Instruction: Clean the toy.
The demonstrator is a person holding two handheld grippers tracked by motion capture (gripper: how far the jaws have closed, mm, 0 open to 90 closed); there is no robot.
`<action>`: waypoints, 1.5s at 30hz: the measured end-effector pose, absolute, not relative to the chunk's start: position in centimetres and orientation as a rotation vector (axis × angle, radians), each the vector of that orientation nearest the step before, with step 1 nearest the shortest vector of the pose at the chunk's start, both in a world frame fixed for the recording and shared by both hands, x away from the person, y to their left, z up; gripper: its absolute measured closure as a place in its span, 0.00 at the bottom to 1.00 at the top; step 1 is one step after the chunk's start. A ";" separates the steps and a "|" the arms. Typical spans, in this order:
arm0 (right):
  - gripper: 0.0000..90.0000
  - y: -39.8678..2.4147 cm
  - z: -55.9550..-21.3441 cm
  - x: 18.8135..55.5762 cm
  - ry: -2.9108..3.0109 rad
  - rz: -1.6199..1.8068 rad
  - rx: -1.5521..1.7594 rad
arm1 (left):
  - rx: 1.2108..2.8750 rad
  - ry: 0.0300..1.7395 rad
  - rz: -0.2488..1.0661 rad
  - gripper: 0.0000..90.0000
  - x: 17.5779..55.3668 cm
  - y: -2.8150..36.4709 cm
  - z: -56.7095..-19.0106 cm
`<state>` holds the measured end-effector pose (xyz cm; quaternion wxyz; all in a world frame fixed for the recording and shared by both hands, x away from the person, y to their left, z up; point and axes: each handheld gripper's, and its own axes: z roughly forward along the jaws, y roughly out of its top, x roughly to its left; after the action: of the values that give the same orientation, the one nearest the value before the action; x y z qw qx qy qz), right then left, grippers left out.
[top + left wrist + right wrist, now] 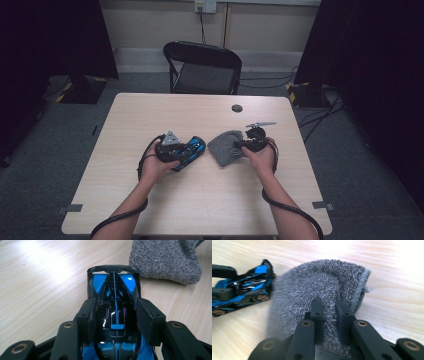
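A blue and black toy car (115, 315) sits mid-table, clamped at its sides by the left gripper (115, 318). Just beside it, the right gripper (329, 315) pinches a grey cloth (317, 287). Wiping hard could twist the car loose from the pads.

car (115, 315): glossy plastic, black and blue, with bright glints on the smooth shell
cloth (317, 290): grey looped terry, rough and matt, with a smoother grey binding along its edge
table (150, 115): pale wood-grain top, smooth, slight sheen under the light
left gripper (115, 315): matt black plastic, dull foam-like pads, brass-coloured metal rivets
right gripper (330, 315): same matt black plastic
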<state>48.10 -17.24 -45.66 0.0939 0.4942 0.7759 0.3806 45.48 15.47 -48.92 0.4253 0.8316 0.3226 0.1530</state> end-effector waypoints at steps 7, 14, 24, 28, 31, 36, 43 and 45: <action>0.87 -17.4 -44.9 46.0 2.348 1.199 1.408 | 2.073 0.806 0.386 0.57 45.5 15.5 -49.0; 0.86 -16.7 -45.7 43.6 2.417 1.236 1.379 | 2.063 0.812 0.410 0.48 45.5 15.4 -49.0; 0.81 -15.3 -46.8 42.3 2.479 1.211 1.312 | 2.056 0.730 0.360 0.38 43.0 13.8 -47.4; 0.74 -15.3 -46.7 42.3 2.478 1.189 1.284 | 2.071 0.666 0.356 0.37 41.3 12.6 -47.2; 0.59 -15.2 -46.0 42.3 2.453 1.169 1.206 | 2.090 0.634 0.331 0.37 40.4 11.5 -47.3; 0.46 -15.3 -44.9 42.5 2.410 1.169 1.120 | 2.117 0.594 0.302 0.37 40.0 9.3 -47.7; 0.33 -15.3 -44.6 43.1 2.384 1.192 1.047 | 2.138 0.559 0.247 0.33 40.9 6.5 -48.9; 0.30 -15.3 -44.6 43.3 2.387 1.181 1.035 | 2.193 0.563 0.222 0.34 40.9 6.2 -49.7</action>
<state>43.30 -15.32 -44.60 0.1416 0.3584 0.8270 0.4092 40.90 6.19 -49.67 0.4200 0.8748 0.2248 0.0887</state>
